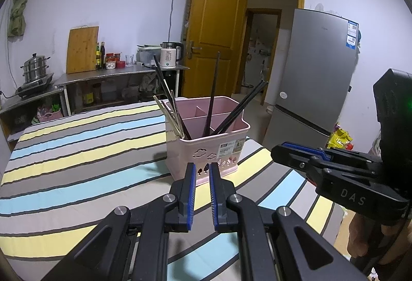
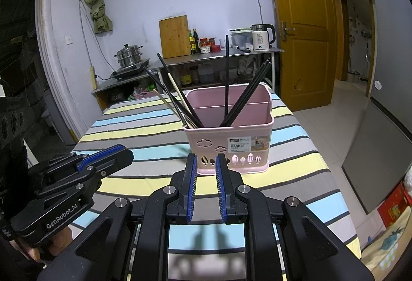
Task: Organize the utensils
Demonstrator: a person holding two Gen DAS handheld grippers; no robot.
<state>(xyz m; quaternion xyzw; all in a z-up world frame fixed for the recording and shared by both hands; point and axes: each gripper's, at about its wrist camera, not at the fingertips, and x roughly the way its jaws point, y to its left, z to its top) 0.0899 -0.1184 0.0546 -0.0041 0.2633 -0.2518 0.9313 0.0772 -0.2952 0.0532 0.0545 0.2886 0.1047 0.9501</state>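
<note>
A pink plastic basket [image 1: 206,149] [image 2: 226,142] with a divider stands on the striped tablecloth [image 1: 77,157] [image 2: 296,178]. Dark chopsticks [image 1: 211,100] [image 2: 226,80] and pale wooden chopsticks [image 1: 168,116] [image 2: 177,93] lean upright in its near compartments. My left gripper [image 1: 201,165] hovers just in front of the basket, nearly shut and holding nothing. My right gripper [image 2: 206,156] also faces the basket front, its pads a narrow gap apart and empty. Each gripper shows in the other's view: the right gripper [image 1: 278,149] at the right, the left gripper [image 2: 123,151] at the left.
A grey fridge [image 1: 314,69] stands right of the table, beside a yellow door [image 1: 213,23]. A metal counter [image 1: 116,75] along the far wall carries a kettle [image 1: 170,54], a chopping board [image 1: 82,49], bottles and a steamer pot [image 1: 34,69]. The table's right edge [image 2: 332,178] drops to tiled floor.
</note>
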